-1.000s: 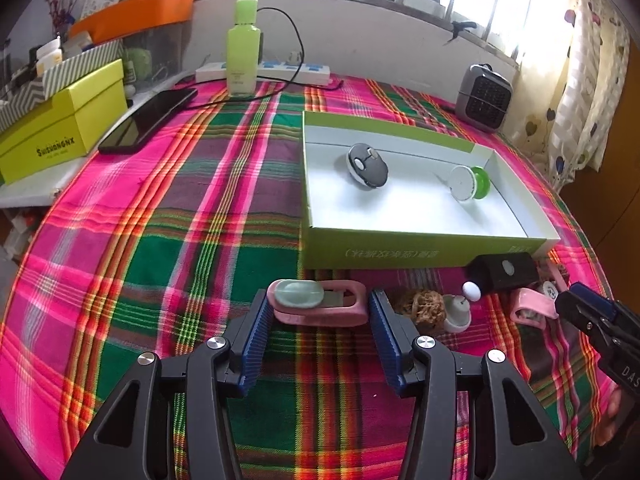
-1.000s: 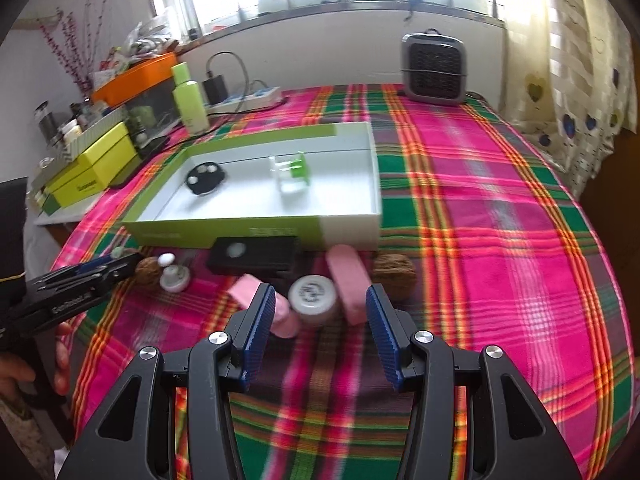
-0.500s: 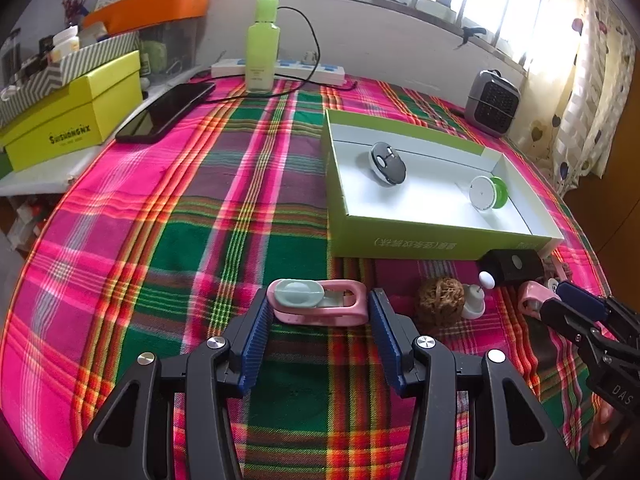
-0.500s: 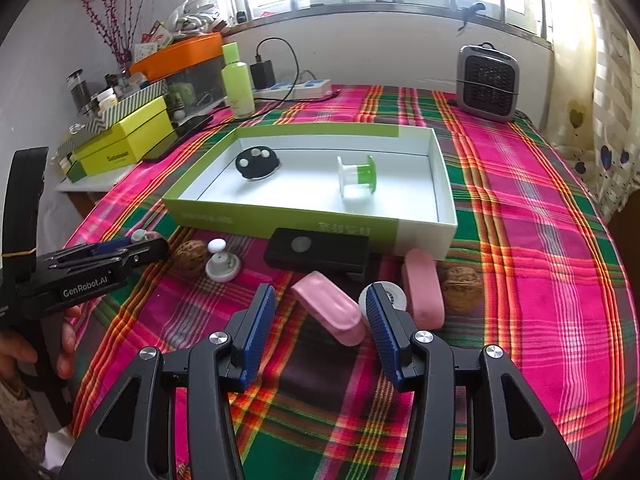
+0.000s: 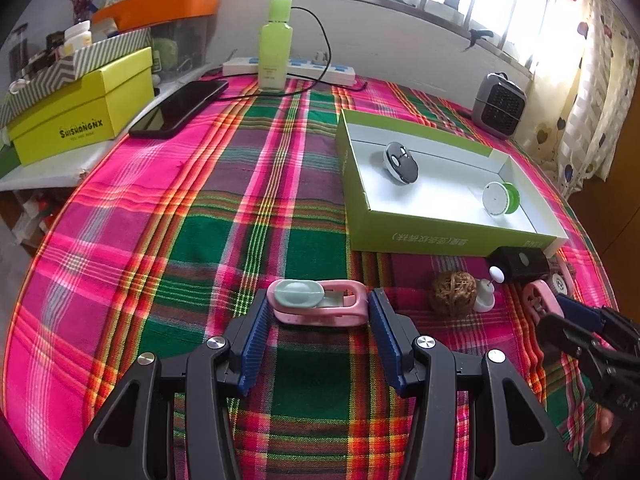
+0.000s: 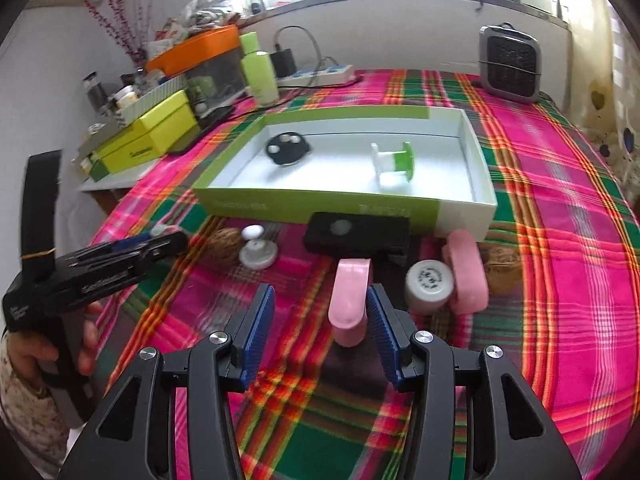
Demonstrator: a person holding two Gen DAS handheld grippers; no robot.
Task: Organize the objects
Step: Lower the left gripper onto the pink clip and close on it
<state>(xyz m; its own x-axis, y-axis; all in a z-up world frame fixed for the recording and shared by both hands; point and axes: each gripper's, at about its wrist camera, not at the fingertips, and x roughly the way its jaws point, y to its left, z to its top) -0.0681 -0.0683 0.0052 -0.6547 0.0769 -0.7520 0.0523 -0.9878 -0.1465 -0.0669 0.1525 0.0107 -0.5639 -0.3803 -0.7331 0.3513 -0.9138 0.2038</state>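
My left gripper (image 5: pixel 318 320) is shut on a pink clip with a mint-green oval part (image 5: pixel 320 304), held a little above the plaid cloth, left of the green box (image 5: pixel 440 236). In the box lie a black-and-white round piece (image 5: pixel 400 162) and a green-and-white spool (image 5: pixel 500 199). My right gripper (image 6: pixel 320 320) stands open low over the cloth. A pink oblong piece (image 6: pixel 349 300) lies between its fingers, close against the right one. Each gripper shows at the edge of the other's view: left gripper (image 6: pixel 168 240), right gripper (image 5: pixel 568 312).
In front of the box lie a black case (image 6: pixel 358 234), a white knob (image 6: pixel 258 250), a brown walnut-like ball (image 6: pixel 224 246), a small white jar (image 6: pixel 430 286) and a second pink piece (image 6: pixel 466 272). A heater (image 6: pixel 510 66), a green bottle (image 5: pixel 274 46) and a phone (image 5: pixel 180 108) are further back.
The right gripper has shifted left along the row: the white jar was between its fingers, now the pink oblong piece is. The left gripper has kept its hold on the pink clip.
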